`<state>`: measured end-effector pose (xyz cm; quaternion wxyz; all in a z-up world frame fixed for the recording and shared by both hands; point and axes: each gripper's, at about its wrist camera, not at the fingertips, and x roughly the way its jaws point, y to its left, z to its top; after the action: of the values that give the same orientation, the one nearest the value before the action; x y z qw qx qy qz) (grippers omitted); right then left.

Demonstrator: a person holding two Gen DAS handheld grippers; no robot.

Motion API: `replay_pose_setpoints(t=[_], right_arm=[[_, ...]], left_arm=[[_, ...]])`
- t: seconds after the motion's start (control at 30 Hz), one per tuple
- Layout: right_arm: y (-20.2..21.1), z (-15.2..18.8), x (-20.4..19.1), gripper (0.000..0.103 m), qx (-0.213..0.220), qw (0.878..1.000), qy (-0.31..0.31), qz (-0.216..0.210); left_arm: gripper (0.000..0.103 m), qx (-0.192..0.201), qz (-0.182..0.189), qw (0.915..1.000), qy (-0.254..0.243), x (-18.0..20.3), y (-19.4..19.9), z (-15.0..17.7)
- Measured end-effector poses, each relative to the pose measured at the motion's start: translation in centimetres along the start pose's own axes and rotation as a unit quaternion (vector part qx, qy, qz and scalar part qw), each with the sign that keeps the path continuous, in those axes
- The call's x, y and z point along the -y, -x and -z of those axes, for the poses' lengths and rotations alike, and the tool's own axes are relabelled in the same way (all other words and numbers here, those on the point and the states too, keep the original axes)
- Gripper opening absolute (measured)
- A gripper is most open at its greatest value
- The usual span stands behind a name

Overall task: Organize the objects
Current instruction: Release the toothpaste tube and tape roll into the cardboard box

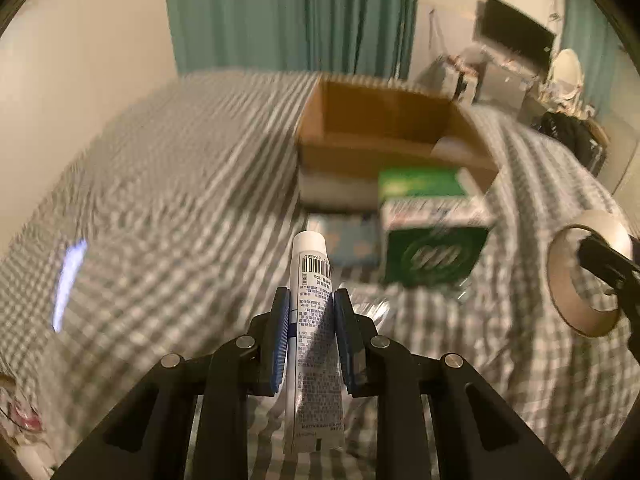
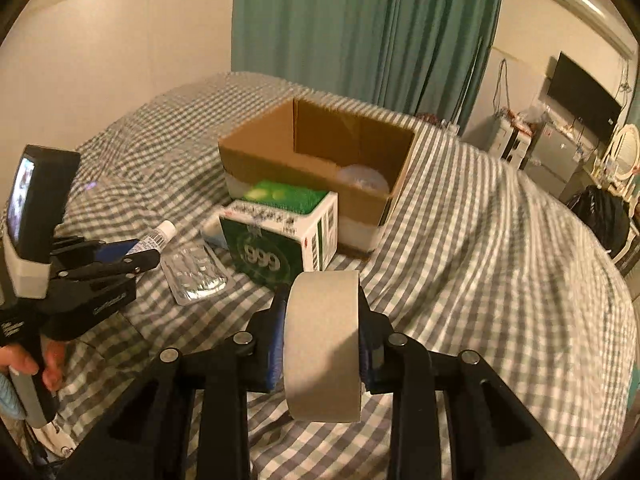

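Observation:
My left gripper point(image 1: 310, 300) is shut on a white tube point(image 1: 314, 312) with small print and a barcode, cap pointing forward, held above the checked bedspread. It also shows in the right wrist view point(image 2: 134, 254) at the left. My right gripper point(image 2: 322, 300) is shut on a roll of beige tape point(image 2: 324, 344), seen in the left wrist view point(image 1: 580, 276) at the right. An open cardboard box point(image 2: 280, 160) stands ahead on the bed, with a round white lid-like thing point(image 2: 362, 176) inside. A green and white carton point(image 2: 280, 236) stands in front of it.
A clear blister pack point(image 2: 194, 270) lies left of the carton. A small light blue packet point(image 1: 352, 240) lies by the box. Teal curtain point(image 2: 360, 28) behind the bed. A TV point(image 2: 580, 96), cabinets and a black bag point(image 2: 600, 212) stand at the right.

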<state>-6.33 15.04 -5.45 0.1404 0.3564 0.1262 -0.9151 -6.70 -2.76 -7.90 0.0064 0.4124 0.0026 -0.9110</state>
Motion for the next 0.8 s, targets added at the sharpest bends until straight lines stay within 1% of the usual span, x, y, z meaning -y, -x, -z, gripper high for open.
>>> replay_pose_setpoints(t=[0.13,0.2,0.3,0.33,0.43,0.57,0.67,0.8], right_arm=[[2.5,-2.9,0.9,0.028,0.048,0.999,-0.001,0.002],[3.6,-5.0,1.4,0.028,0.078,0.997,-0.003,0.002],[4.1,-8.1,2.2,0.028,0.112,0.994,-0.007,-0.003],[3.9,-9.2,2.5,0.028,0.119,0.993,-0.009,-0.006],[2.4,-12.4,3.9,0.028,0.137,0.990,-0.025,-0.020],[-1.6,-15.7,6.0,0.028,0.128,0.990,-0.048,-0.042],[-5.8,-17.3,7.0,0.028,0.111,0.991,-0.058,-0.052],[-12.5,-18.2,7.8,0.028,0.070,0.992,-0.076,-0.068]], left_arm=[[0.022,0.061,0.004,0.9976,-0.032,1.1,3.3,-4.2],[0.022,0.095,0.013,0.9944,-0.044,1.8,4.5,-7.1],[0.022,0.124,0.034,0.9904,-0.050,2.5,4.3,-10.9],[0.022,0.125,0.035,0.9901,-0.053,2.8,3.9,-11.8],[0.022,0.110,0.031,0.9918,-0.058,3.5,1.0,-15.2],[0.022,0.091,0.031,0.9937,-0.057,3.9,-4.0,-18.3],[0.022,0.070,0.033,0.9954,-0.057,3.9,-8.0,-19.0],[0.022,0.030,0.026,0.9970,-0.067,4.0,-13.5,-18.6]])
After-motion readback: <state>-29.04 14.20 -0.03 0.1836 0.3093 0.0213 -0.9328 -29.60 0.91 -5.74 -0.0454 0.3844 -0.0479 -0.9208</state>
